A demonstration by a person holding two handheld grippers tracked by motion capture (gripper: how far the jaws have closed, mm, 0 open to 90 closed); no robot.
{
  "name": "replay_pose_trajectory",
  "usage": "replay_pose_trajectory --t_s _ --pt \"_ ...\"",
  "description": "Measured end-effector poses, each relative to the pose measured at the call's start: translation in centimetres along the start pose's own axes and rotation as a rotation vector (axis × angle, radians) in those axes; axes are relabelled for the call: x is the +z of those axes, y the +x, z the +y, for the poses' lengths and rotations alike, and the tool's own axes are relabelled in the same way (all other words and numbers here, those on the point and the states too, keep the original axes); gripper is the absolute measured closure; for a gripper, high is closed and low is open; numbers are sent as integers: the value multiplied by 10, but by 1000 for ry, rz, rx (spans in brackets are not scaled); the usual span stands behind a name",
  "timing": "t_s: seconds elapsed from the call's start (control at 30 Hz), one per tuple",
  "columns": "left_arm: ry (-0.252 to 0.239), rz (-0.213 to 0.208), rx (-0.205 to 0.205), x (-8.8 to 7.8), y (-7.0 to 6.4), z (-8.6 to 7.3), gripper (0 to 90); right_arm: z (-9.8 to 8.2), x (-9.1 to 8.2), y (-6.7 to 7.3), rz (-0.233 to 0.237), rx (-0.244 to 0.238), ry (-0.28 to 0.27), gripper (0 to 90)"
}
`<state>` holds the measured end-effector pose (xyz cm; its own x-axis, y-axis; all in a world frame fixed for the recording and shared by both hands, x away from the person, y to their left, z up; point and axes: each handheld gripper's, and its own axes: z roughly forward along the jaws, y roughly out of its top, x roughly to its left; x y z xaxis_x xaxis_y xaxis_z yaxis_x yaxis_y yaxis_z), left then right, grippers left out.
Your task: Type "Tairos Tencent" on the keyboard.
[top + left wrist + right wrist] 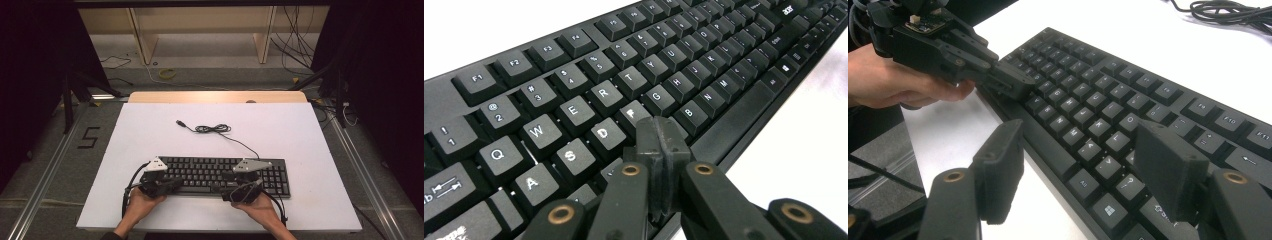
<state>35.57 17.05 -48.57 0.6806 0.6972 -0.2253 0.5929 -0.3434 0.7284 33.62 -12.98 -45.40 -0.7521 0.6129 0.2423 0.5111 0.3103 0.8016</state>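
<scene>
From the high view we see the keyboard (220,175) lying flat on the white table (300,135), near its front edge, with its cable (215,129) coiled just behind it; our left gripper (167,184) rests over the keyboard's left end and our right gripper (243,190) over its lower middle, each held in a hand coming up from the table's front edge.

In the left gripper view the left gripper (659,135) is clenched on nothing, jaws pressed together into one blunt tip, poised over the keyboard (704,65) by the F and D keys; whether it touches a key we cannot tell.

In the right gripper view the right gripper (1078,165) stands released, jaws wide apart above the keyboard's (1108,95) bottom rows, nothing between them; the left gripper (1013,80) shows farther along the keyboard.

We judge the risks thus: the blunt tip could catch two keys at once; a hard press might slide the keyboard on the smooth table; the spread jaws could brush keys if lowered.
</scene>
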Motion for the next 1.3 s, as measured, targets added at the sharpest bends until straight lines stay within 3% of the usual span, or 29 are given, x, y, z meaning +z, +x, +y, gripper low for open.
replay_pose_trajectory --t_s 0.33,0.67,0.83,1.1,1.3 --pt "-24 14 -3 -4 0 3 885 0 -2 1 3 3 -5 376" --pt "-70 -3 -39 -11 2 5 821 -1 0 3 11 -3 -5 375" --pt "-90 -10 -53 -14 4 6 738 -1 0 3 12 -4 -6 373" --pt "-132 5 -103 -21 12 11 491 -1 0 5 19 -3 -10 354" --pt "-157 27 -147 -27 22 15 406 -2 0 6 23 -6 -7 338"
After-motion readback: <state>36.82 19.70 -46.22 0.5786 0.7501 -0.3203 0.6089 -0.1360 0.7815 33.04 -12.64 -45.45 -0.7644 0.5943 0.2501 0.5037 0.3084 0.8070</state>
